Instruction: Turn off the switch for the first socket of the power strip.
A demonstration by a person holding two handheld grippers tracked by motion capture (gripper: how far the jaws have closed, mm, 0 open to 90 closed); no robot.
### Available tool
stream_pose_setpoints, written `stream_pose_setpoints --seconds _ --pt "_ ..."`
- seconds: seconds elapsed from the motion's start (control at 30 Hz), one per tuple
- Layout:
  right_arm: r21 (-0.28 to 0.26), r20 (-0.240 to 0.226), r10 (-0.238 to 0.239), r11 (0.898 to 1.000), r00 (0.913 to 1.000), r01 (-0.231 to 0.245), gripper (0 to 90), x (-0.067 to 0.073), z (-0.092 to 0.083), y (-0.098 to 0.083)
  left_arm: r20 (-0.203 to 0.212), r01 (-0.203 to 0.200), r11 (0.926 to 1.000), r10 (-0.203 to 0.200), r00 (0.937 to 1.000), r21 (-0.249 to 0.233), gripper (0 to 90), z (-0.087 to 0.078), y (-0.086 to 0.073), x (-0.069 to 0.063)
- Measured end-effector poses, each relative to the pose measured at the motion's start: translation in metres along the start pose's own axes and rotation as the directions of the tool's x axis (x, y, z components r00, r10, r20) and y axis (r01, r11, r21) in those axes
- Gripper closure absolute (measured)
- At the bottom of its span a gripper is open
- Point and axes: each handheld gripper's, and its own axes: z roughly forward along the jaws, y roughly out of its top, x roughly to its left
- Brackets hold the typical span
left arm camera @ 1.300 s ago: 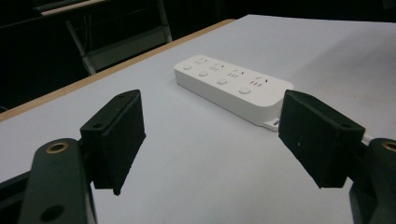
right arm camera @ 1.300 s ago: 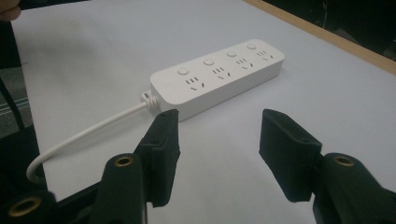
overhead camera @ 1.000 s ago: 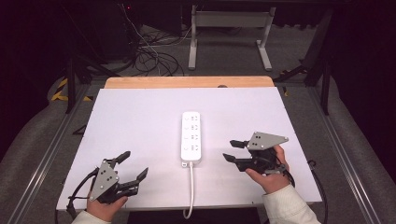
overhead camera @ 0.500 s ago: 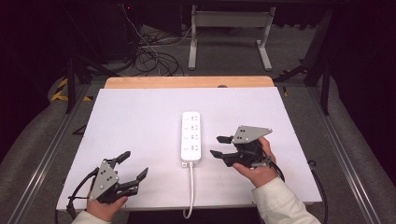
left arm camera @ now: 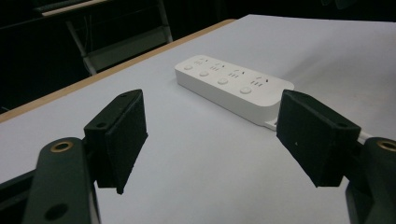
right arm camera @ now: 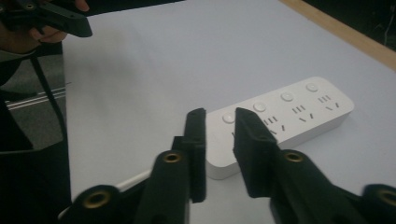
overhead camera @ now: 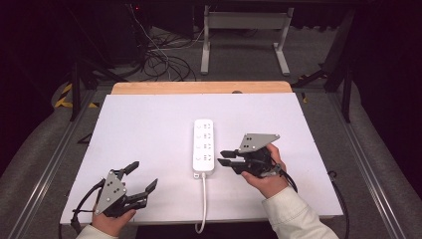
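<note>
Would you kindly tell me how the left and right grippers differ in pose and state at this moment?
The left black two-jaw gripper has its fingers spread wide; the right black two-jaw gripper has them nearly closed, a narrow gap left. The left sits at the white table's near corner, apart from the white power strip; the right's tips are beside the strip's cable end. Both hold nothing.

White table (overhead camera: 149, 129) with a wood strip (overhead camera: 199, 87) along its far edge. A white power strip (overhead camera: 204, 147) lies flat on it, about mid-table, long axis running near to far. Four sockets with round buttons on top. Its white cord (overhead camera: 203, 199) leaves the strip's near end, runs straight to the near table edge and drops over it.
</note>
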Motion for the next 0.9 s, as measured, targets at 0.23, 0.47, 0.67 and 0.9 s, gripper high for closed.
stream_pose_setpoints --seconds 0.23,0.47,0.67,0.9 --pt "0.061 -0.020 0.005 0.998 0.9998 -0.004 90.0 0.001 0.004 0.013 -0.001 -0.001 1.0000 0.001 1.0000 0.002 25.0 0.000 0.000 0.000" --pt "0.112 -0.010 0.020 0.994 0.9998 -0.018 90.0 -0.001 0.016 0.026 -0.002 0.002 1.0000 -0.002 1.0000 0.001 25.0 0.000 0.000 0.000" --pt "0.130 0.014 0.056 0.990 0.9983 -0.057 90.0 -0.009 0.030 0.030 -0.002 0.004 1.0000 -0.004 1.0000 0.003 25.0 0.000 0.000 0.000" --pt "0.128 0.014 0.085 0.988 0.9963 -0.086 90.0 -0.016 0.045 0.029 0.000 0.008 0.9999 -0.008 1.0000 0.007 25.0 0.001 -0.001 0.001"
